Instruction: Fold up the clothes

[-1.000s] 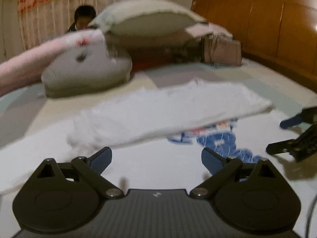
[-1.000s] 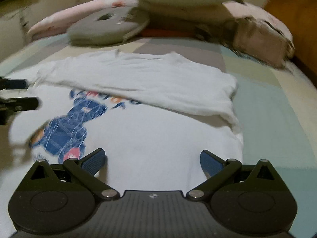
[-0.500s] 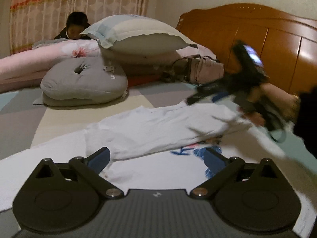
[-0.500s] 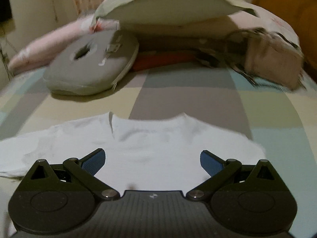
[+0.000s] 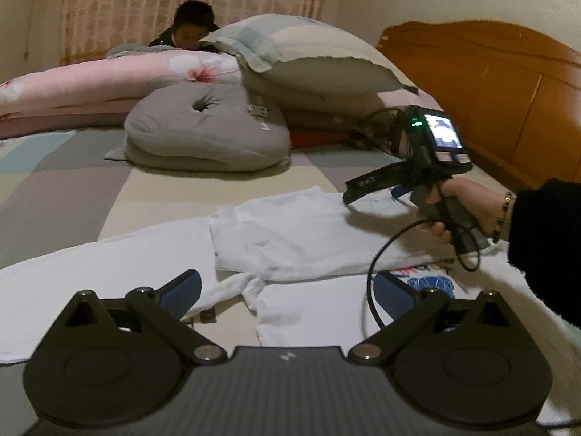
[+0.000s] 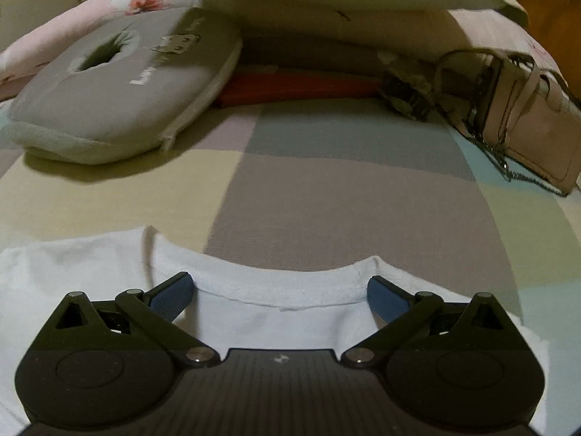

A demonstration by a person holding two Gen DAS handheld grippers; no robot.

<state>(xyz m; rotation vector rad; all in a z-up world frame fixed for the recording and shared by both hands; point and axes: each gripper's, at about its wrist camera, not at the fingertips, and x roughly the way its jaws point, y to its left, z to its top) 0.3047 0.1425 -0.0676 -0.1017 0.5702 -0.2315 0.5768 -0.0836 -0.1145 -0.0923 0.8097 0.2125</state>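
Observation:
A white T-shirt (image 5: 290, 232) with a blue printed figure lies on the bed, one side folded over the print. In the left wrist view my left gripper (image 5: 287, 290) is open, low over the crumpled sleeve near the shirt's edge. The right gripper (image 5: 370, 196), held by a hand (image 5: 457, 210) in a dark sleeve, hovers over the far side of the shirt. In the right wrist view my right gripper (image 6: 281, 292) is open, and its blue pads (image 6: 174, 290) straddle the shirt's neckline (image 6: 283, 287).
A grey round cushion (image 5: 207, 130), a pink floral bolster (image 5: 109, 83) and a large pillow (image 5: 312, 58) lie at the head of the bed. A beige handbag (image 6: 526, 123) sits far right. A wooden headboard (image 5: 490, 91) stands right. A person (image 5: 190, 27) sits behind the bedding.
The right gripper has swung from the shirt's near right side across to the collar edge. The left gripper has shifted toward the sleeve. Both stay open.

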